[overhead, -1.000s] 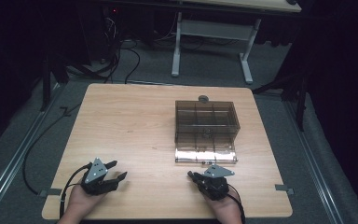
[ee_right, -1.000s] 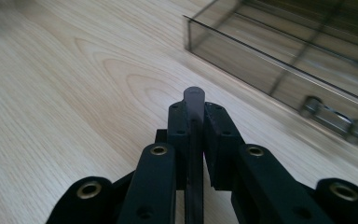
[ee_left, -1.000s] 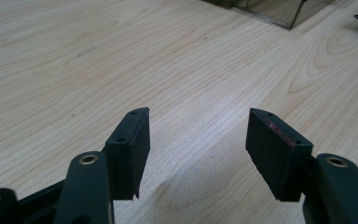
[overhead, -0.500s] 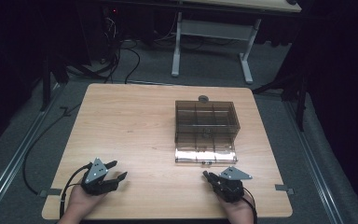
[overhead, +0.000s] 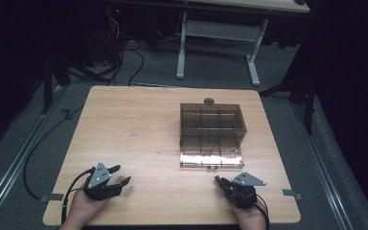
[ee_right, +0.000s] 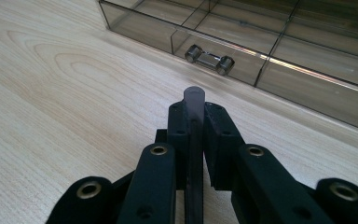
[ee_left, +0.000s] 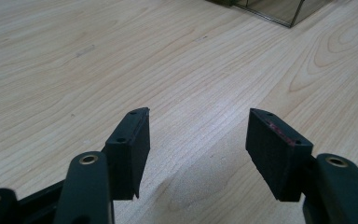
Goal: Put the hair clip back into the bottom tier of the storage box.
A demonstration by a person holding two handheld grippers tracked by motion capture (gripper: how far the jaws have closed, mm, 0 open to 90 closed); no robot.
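Note:
A smoky clear plastic box [overhead: 212, 125] with several compartments stands right of the table's middle. Its drawer [overhead: 212, 159] is pulled out toward me, with a small metal handle [ee_right: 209, 59] on the front. My right gripper [overhead: 221, 181] rests near the front edge, just in front and to the right of that drawer. In the right gripper view, my right gripper [ee_right: 195, 109] is shut on a thin smoky-grey plastic piece [ee_right: 194, 100] with a rounded tip, seen edge-on. My left gripper [overhead: 118, 176] lies at the front left; its jaws [ee_left: 198, 135] are open, with only bare wood between them.
A small grey round object [overhead: 208, 101] sits just behind the box. The wooden table [overhead: 134, 129] has bare room left of the box. Cables trail on the floor at the left, and a white desk frame [overhead: 218, 33] stands beyond the table.
My right gripper has slid to the right along the front edge, still holding the grey piece. The left gripper and the box have not moved.

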